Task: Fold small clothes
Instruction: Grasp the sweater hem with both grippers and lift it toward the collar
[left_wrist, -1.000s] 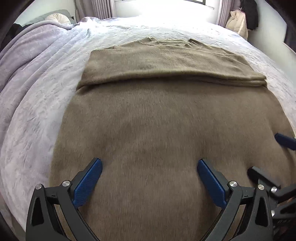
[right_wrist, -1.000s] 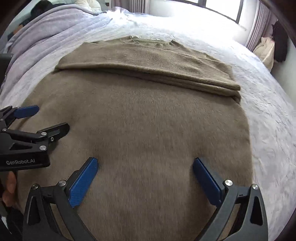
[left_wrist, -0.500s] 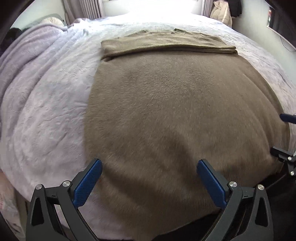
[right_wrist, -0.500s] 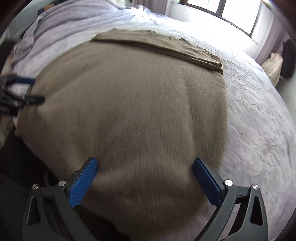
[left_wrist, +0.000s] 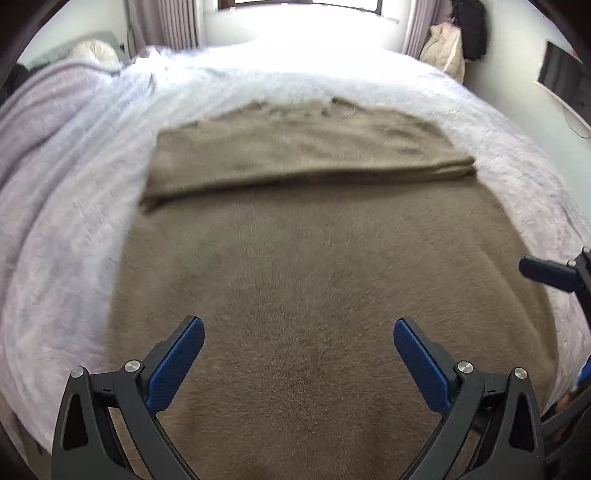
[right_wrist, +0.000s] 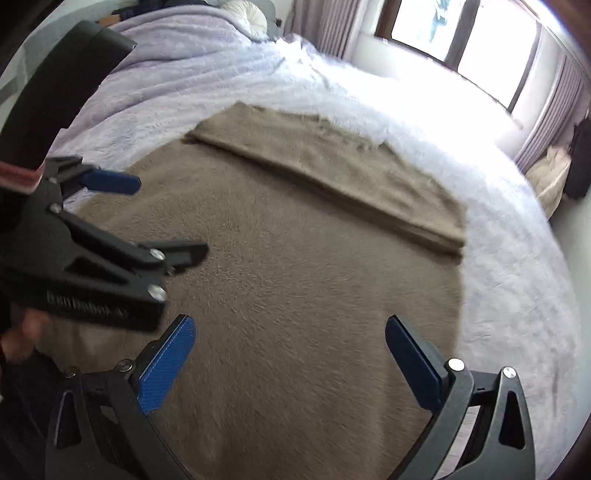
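Above the brown sweater (left_wrist: 314, 295) (spread on the bed (left_wrist: 74, 221)): left gripper (left_wrist: 299, 354) and right gripper (right_wrist: 290, 354), jaws apart.

You have a bed under a white textured cover (left_wrist: 388, 77), with a lilac fleece blanket (left_wrist: 48, 122) heaped along its left side and a cream pillow (left_wrist: 94, 51) at the far left corner. Beyond it a bright window (right_wrist: 461, 33) stands between grey-mauve curtains (left_wrist: 162, 26). At the far right you can see a cream padded jacket (left_wrist: 445, 48) and a dark garment (left_wrist: 471, 31) hanging by the wall, touching each other
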